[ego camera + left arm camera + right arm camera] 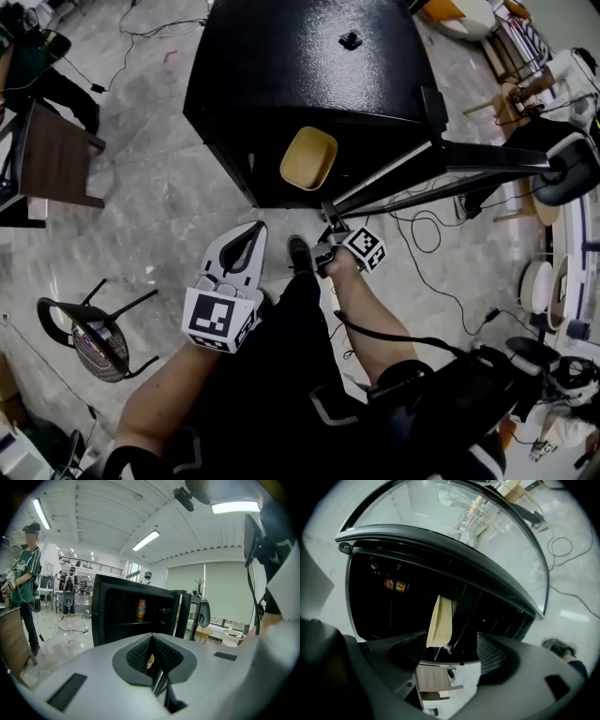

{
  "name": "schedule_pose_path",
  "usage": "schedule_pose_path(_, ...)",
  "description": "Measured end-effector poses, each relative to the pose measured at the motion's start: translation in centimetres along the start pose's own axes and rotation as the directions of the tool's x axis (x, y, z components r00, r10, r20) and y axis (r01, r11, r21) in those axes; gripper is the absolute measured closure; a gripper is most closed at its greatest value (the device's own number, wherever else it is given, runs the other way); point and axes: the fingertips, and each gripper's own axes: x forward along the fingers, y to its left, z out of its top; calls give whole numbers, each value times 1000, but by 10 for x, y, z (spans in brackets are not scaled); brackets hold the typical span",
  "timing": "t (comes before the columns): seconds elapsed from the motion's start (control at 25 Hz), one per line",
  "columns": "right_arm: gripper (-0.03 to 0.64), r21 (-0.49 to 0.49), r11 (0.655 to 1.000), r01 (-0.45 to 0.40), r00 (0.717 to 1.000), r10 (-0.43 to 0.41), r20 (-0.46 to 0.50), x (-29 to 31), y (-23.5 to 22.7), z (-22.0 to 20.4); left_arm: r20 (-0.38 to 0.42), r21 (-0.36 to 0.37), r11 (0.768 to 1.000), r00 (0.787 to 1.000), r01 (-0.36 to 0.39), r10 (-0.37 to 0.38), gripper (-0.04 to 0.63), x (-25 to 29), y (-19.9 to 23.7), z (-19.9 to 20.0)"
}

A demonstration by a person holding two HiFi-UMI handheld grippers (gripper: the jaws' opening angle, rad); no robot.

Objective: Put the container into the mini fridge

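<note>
A tan container [308, 157] lies on a shelf at the front of the open black mini fridge [300, 75]. The right gripper view shows the container [440, 620] edge-on, just ahead of the jaws. My right gripper [328, 230] is open and close below the fridge opening. Its jaws [450, 658] stand wide and touch nothing. My left gripper [246, 248] hangs lower left of the fridge, shut and empty. Its pads meet at the tip in the left gripper view [152, 641], facing the fridge [112, 616].
The fridge door [450, 159] swings open to the right, its glass [487, 559] arching over my right gripper. A can [141, 610] stands on an upper shelf. Cables [422, 230] trail on the floor. A stool [94, 337] and brown table [52, 155] stand left. A person [28, 573] stands far left.
</note>
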Motion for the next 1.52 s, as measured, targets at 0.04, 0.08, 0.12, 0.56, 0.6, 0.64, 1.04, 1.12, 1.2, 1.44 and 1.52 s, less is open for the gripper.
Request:
schedule_pose_path(0.04, 289, 0, 1000, 20, 1000, -20, -1, -4, -4, -2, 3, 4, 1000, 1000, 7, -7, 586, -1, -3, 1)
schedule_pose_path(0.08, 394, -1, 999, 42, 999, -42, 0, -8, -9, -3, 6, 6, 1000, 1000, 12, -12, 586, -2, -5, 1)
schedule_pose_path(0.12, 502, -4, 998, 61, 998, -61, 0, -11, -12, -4, 12, 6, 1000, 1000, 18, -18, 586, -3, -7, 3)
schedule_pose_path(0.56, 598, -43, 998, 47, 997, -49, -51, 11, 0, -11, 41, 35, 999, 999, -2, 1, 586, -14, -5, 20)
schedule_pose_path(0.6, 599, -47, 998, 44, 997, -47, -57, 14, 2, -12, 40, 37, 999, 999, -10, 8, 586, -14, -3, 20)
schedule_pose_path(0.64, 598, -51, 998, 40, 997, -43, -64, 18, 4, -13, 39, 39, 999, 999, -18, 16, 586, -13, -1, 20)
schedule_pose_path(1.04, 600, -75, 997, 14, 992, -23, -124, 50, 20, -15, 32, 51, 995, 996, -85, 83, 586, -10, 14, 28)
schedule_pose_path(1.12, 600, -77, 997, 3, 991, -14, -135, 57, 25, -15, 25, 48, 994, 995, -99, 98, 586, -9, 18, 31)
schedule_pose_path(1.2, 600, -84, 996, 0, 990, -12, -141, 65, 30, -15, 27, 50, 993, 994, -104, 102, 586, -7, 24, 32)
schedule_pose_path(1.44, 600, -97, 995, -1, 987, -14, -157, 83, 36, -12, 31, 57, 990, 991, -129, 128, 586, -2, 31, 34)
schedule_pose_path(1.52, 600, -98, 995, 0, 987, -16, -159, 89, 38, -11, 28, 59, 990, 991, -130, 129, 586, -1, 34, 31)
